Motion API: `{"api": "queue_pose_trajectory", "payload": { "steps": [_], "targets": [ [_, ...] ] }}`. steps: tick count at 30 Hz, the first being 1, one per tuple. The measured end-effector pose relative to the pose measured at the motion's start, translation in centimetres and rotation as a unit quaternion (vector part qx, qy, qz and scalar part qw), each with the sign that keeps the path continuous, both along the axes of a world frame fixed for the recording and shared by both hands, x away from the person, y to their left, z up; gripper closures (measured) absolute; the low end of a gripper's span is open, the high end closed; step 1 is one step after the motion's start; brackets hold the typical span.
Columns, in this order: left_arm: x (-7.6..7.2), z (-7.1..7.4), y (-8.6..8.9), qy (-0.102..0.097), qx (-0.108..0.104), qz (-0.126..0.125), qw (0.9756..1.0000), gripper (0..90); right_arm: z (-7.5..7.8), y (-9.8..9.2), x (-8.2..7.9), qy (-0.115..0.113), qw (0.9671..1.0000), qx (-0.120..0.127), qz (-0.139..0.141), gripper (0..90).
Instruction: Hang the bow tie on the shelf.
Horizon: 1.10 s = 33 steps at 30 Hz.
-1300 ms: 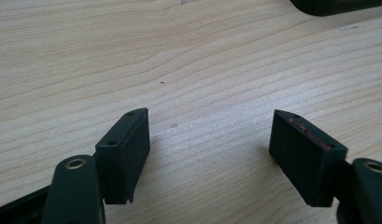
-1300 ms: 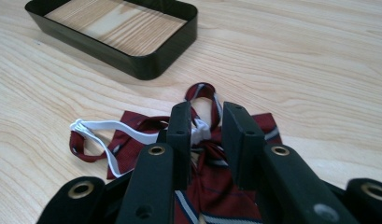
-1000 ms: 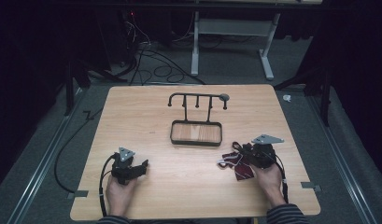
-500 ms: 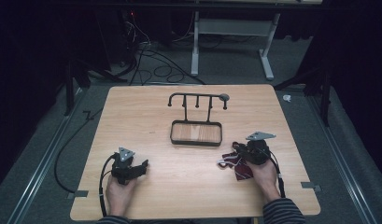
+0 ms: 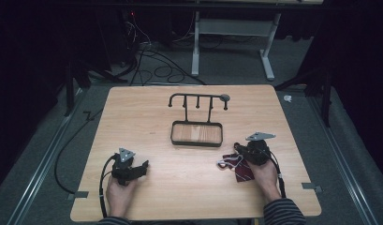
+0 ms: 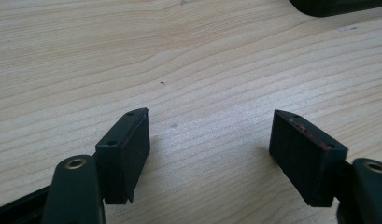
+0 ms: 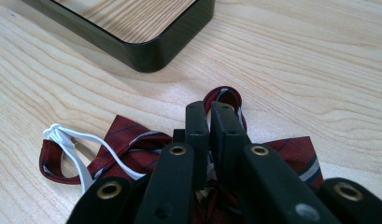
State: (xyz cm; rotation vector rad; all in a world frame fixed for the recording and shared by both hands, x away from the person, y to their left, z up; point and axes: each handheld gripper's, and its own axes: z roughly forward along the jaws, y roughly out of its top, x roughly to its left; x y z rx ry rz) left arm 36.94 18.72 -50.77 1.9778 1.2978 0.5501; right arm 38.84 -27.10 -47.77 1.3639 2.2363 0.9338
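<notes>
While dark curtains close off the room on both sides, the light wooden table [image 5: 147, 112] stands on grey carpet with black cables [image 5: 151, 61] trailing over the floor beyond its far edge, beside a white desk frame [image 5: 231, 42]. Near the table's middle sits a black tray [image 5: 197, 134] with a hook rack [image 5: 198, 99] rising behind it. Toward the near left corner the left gripper [image 6: 209, 140] rests low, fingers wide apart over bare wood. Toward the near right edge the right gripper [image 7: 209, 122] has its fingers pinched together on a dark red striped bow tie [image 7: 128, 140] lying on the table just short of the tray, its white elastic loop [image 7: 69, 140] beside it.
</notes>
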Motion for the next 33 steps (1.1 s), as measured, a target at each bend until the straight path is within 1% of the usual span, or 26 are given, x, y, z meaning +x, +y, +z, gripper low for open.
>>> {"api": "queue_pose_trajectory", "payload": {
  "steps": [6,14,18,23,30,33],
  "targets": [
    [0.0,0.0,0.0,0.001,0.0,0.0,1.0,29.4,0.2,0.0,-0.2,-0.005,1.0,0.004,0.002,88.5],
    [0.0,0.0,0.0,0.001,0.001,0.0,1.0,29.4,1.3,-0.5,-0.9,-0.029,0.9992,0.026,0.003,88.8],
    [0.0,0.0,0.0,0.001,0.001,0.0,1.0,29.4,1.9,-0.7,-1.1,-0.035,0.9987,0.036,0.003,88.9],
    [0.0,0.0,0.0,0.001,0.001,0.0,1.0,29.5,3.0,-0.6,-1.4,-0.047,0.9979,0.044,0.012,89.1],
    [0.0,0.0,0.0,0.0,0.001,0.0,1.0,29.4,4.7,-0.2,-1.7,-0.066,0.9956,0.063,0.024,89.2],
    [0.0,0.0,0.0,0.0,0.0,0.0,1.0,29.5,5.4,0.0,-1.8,-0.075,0.9947,0.065,0.03,89.2]
  ]
}}
